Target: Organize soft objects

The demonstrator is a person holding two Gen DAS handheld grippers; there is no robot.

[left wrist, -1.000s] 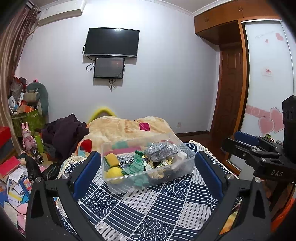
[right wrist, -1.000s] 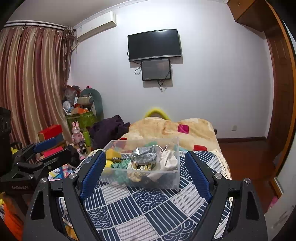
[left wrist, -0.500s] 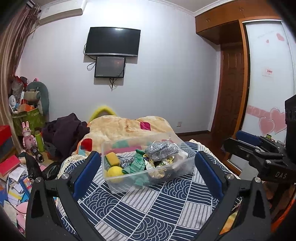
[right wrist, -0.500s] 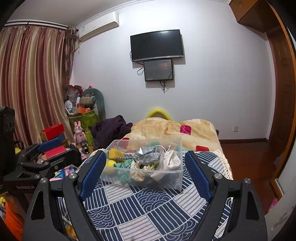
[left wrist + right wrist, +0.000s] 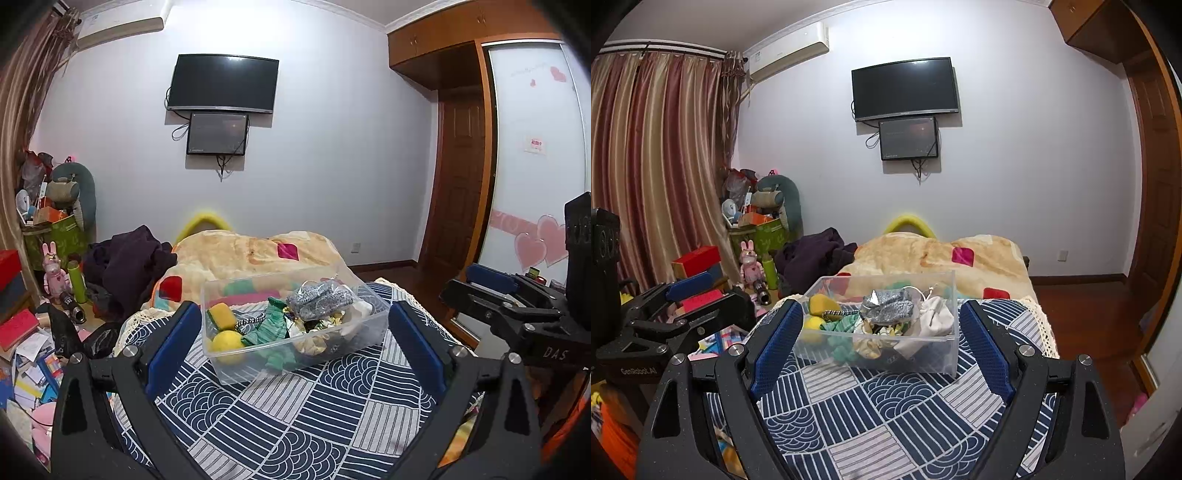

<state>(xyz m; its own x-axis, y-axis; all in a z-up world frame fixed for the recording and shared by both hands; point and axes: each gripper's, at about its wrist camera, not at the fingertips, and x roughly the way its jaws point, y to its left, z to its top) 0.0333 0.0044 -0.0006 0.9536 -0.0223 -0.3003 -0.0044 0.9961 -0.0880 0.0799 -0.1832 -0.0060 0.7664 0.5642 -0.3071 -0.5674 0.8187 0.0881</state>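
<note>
A clear plastic bin (image 5: 354,341) stands on the blue patterned cloth (image 5: 314,417); it also shows in the right wrist view (image 5: 923,356). It holds a yellow sponge (image 5: 221,316), a yellow ball (image 5: 227,341), green cloth (image 5: 271,328), a grey knit piece (image 5: 319,299) and a white pouch (image 5: 936,317). My left gripper (image 5: 293,343) is open and empty, held short of the bin. My right gripper (image 5: 881,343) is open and empty, also short of the bin. Each gripper shows at the edge of the other's view.
A bed with an orange blanket (image 5: 255,251) lies behind the bin. Dark clothes (image 5: 129,266) and a cluttered floor with toys and boxes (image 5: 29,332) are at the left. A wooden door (image 5: 458,184) and a wardrobe (image 5: 532,155) stand at the right.
Both grippers have drifted slightly; the bin sits a little differently in each view. Nothing was taken hold of or let go.
</note>
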